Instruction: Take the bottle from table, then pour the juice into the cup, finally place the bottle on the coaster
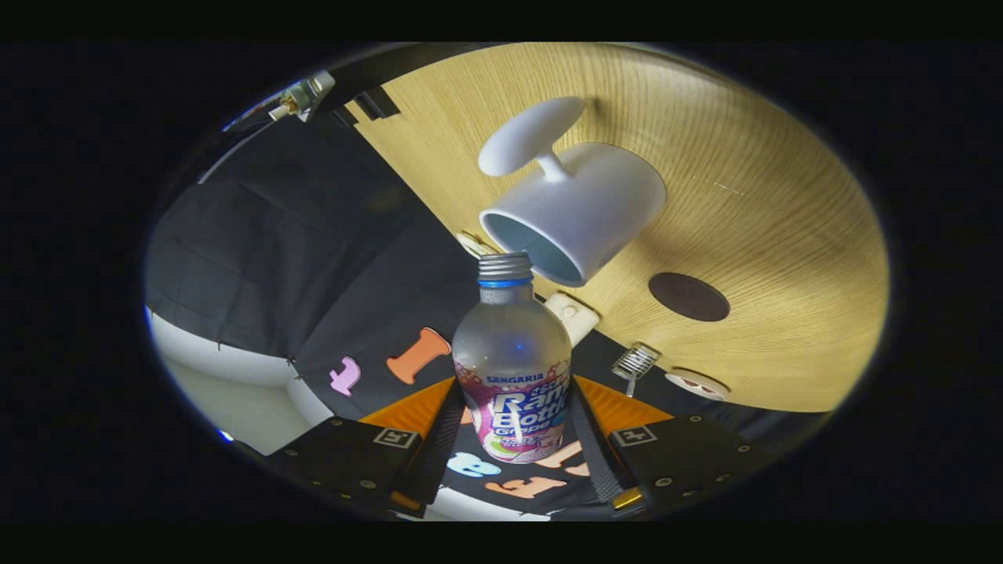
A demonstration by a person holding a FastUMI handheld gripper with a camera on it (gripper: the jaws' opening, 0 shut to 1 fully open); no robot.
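My gripper [513,411] is shut on the bottle [512,356], a clear plastic bottle with a silver cap, a blue ring and a colourful label; both fingers [447,431] press on its labelled body. The view is rolled over, so the bottle is tipped with its capped mouth pointing at the open rim of the white cup [576,211]. The cup has a rounded white handle and stands on the wooden table [783,235]. A dark brown round coaster [689,297] lies on the table beside the cup, beyond the fingers.
Small fittings sit along the table's edge: a white block [572,315], a metal clip [635,362] and a round white disc [697,384]. The black cloth wall [274,258] hangs beyond the table edge, with a pale floor [227,376] past it.
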